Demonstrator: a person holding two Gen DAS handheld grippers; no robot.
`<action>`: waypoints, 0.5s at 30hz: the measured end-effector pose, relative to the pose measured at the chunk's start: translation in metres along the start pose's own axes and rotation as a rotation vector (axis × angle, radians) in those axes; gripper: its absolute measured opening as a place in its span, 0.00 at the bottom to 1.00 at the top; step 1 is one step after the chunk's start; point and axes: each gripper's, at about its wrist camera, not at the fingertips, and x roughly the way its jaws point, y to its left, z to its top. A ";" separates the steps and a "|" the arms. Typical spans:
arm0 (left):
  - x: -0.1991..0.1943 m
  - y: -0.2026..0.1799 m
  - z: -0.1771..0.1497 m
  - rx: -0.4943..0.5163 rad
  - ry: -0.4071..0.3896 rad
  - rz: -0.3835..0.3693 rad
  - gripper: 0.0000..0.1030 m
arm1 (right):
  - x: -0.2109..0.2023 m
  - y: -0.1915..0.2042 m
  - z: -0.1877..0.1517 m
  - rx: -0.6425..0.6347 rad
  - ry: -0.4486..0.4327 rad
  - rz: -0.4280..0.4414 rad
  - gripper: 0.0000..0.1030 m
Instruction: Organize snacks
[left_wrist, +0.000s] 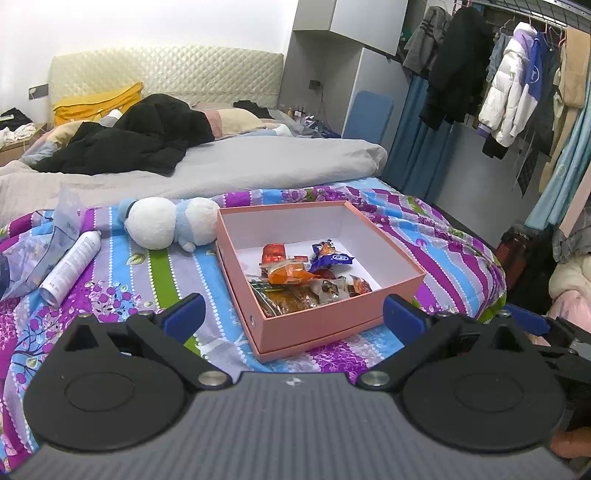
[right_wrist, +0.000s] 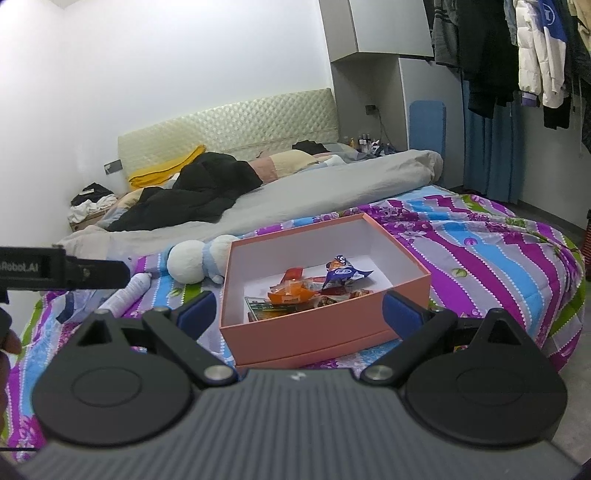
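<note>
One pink box (left_wrist: 325, 314) sits on the bed (left_wrist: 122, 266) just ahead of both hand-held grippers, holding a heap of snack packets (left_wrist: 306, 275) too overlapped to count; its near wall hides the lowest ones. Left hand-held gripper (left_wrist: 293, 314) and right hand-held gripper (right_wrist: 299, 310): jaws spread wide, empty. Beyond-left lie one plush toy (left_wrist: 166, 223) and one white spray can (left_wrist: 72, 267), partly cut off in the right view.
</note>
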 end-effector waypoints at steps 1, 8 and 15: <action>0.001 -0.001 0.000 0.000 0.001 0.001 1.00 | -0.001 -0.001 0.000 0.002 -0.001 -0.001 0.95; 0.002 -0.002 0.001 -0.008 0.012 0.001 1.00 | -0.002 -0.006 0.001 0.010 -0.005 -0.012 0.95; -0.002 -0.001 0.003 -0.009 0.009 -0.002 1.00 | -0.001 -0.007 -0.001 0.012 -0.001 -0.004 0.95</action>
